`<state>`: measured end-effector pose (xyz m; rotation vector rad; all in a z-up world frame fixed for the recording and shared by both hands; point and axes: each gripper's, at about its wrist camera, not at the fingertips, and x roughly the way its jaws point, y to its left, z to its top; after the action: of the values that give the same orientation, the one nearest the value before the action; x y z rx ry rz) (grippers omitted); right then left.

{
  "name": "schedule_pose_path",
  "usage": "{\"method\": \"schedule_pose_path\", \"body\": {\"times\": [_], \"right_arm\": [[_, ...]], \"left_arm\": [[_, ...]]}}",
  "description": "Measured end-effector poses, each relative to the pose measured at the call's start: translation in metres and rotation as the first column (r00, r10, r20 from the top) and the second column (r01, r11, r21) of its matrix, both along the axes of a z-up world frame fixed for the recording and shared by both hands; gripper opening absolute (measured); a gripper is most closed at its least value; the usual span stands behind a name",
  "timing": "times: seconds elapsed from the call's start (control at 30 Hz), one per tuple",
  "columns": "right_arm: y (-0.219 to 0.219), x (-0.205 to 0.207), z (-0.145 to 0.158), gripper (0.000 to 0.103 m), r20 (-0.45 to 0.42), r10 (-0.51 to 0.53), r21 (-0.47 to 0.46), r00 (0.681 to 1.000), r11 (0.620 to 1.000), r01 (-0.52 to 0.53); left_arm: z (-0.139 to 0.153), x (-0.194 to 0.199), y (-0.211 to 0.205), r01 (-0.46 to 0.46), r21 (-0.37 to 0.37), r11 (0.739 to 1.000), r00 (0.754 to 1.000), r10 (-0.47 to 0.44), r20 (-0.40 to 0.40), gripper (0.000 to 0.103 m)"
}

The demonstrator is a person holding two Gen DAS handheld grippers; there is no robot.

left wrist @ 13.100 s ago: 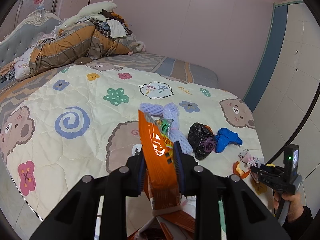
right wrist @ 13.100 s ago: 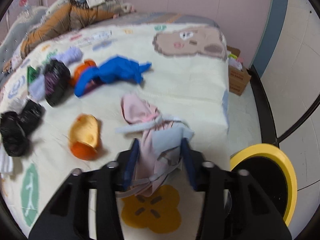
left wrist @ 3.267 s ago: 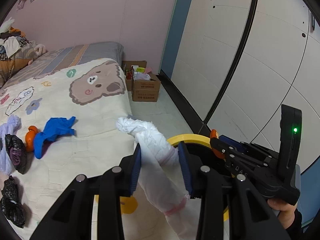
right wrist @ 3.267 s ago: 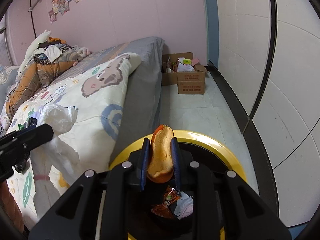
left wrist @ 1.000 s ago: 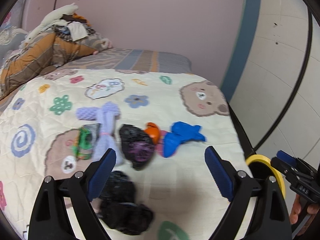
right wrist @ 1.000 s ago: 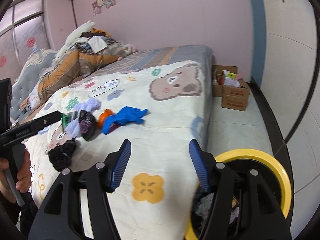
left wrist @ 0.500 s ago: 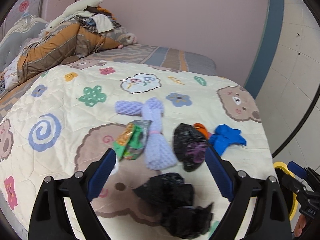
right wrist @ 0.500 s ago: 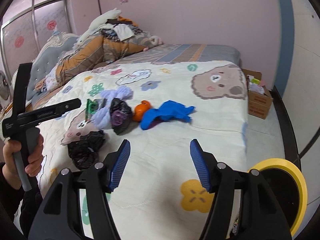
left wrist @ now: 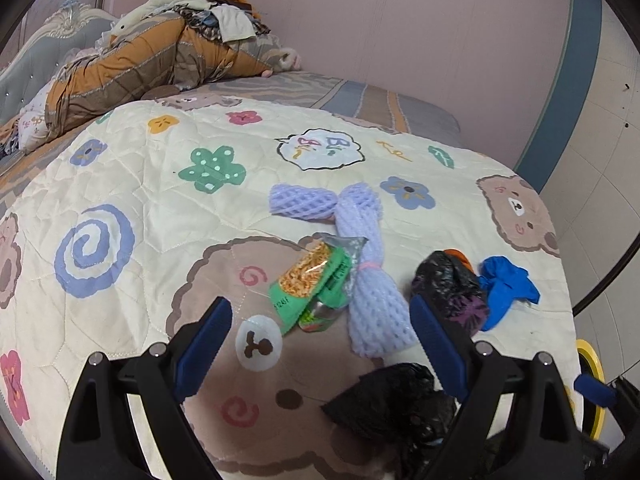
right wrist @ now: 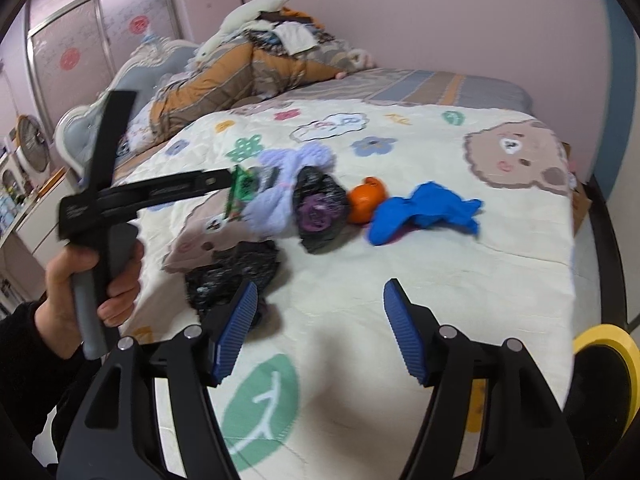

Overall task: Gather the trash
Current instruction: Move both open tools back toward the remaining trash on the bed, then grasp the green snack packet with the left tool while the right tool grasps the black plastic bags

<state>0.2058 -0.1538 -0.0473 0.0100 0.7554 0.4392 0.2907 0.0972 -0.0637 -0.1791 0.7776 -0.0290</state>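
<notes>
1. The left gripper [left wrist: 320, 328] hangs over the bed [left wrist: 132, 184], jaws wide and empty, above the green snack packet [left wrist: 310, 286].
2. The right gripper [right wrist: 318, 320] has empty jaws, opening.
3. A black bag [right wrist: 320, 206], an orange peel [right wrist: 366, 198] and a blue glove [right wrist: 420, 210] lie mid-bed; a yellow-rimmed bin [right wrist: 608, 356] stands off its corner.

Green snack packet [left wrist: 310, 288]: small print, unreadable. Quilt [left wrist: 168, 184] speech bubble: coloured letters, unclear.
</notes>
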Motion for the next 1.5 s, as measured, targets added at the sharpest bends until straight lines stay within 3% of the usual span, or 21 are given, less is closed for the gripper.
{"method": "schedule_pose_path", "body": {"times": [0.3, 0.53, 0.77, 0.9, 1.17, 1.5], "right_arm": [[0.051, -0.002, -0.012, 0.067, -0.016, 0.137, -0.04, 0.99, 0.99, -0.137], [0.079, 0.014, -0.03, 0.067, -0.05, 0.162, -0.073, 0.985, 0.983, -0.166], [0.098, 0.034, -0.046, 0.066, -0.098, 0.165, -0.087, 0.981, 0.981, -0.173], [0.107, 0.039, -0.05, 0.056, -0.112, 0.172, -0.091, 0.979, 0.979, -0.182], [0.11, 0.042, -0.05, 0.04, -0.106, 0.165, -0.094, 0.981, 0.98, -0.175], [0.086, 0.033, -0.033, 0.038, -0.061, 0.126, -0.057, 0.99, 0.99, -0.13]], "left_arm": [[-0.018, 0.023, 0.014, -0.028, -0.033, 0.999, 0.999, 0.027, -0.035, 0.087], [-0.029, 0.041, 0.02, -0.029, -0.045, 0.999, 0.998, 0.027, -0.056, 0.084], [-0.042, 0.053, 0.027, -0.015, -0.094, 0.995, 0.995, 0.006, -0.096, 0.05], [-0.038, 0.051, 0.029, 0.003, -0.129, 0.992, 0.997, -0.013, -0.077, 0.023], [-0.029, 0.04, 0.034, 0.015, -0.156, 0.988, 0.999, -0.022, -0.046, 0.018], [-0.002, 0.01, 0.04, 0.024, -0.156, 0.987, 1.0, -0.022, 0.013, 0.018]]}}
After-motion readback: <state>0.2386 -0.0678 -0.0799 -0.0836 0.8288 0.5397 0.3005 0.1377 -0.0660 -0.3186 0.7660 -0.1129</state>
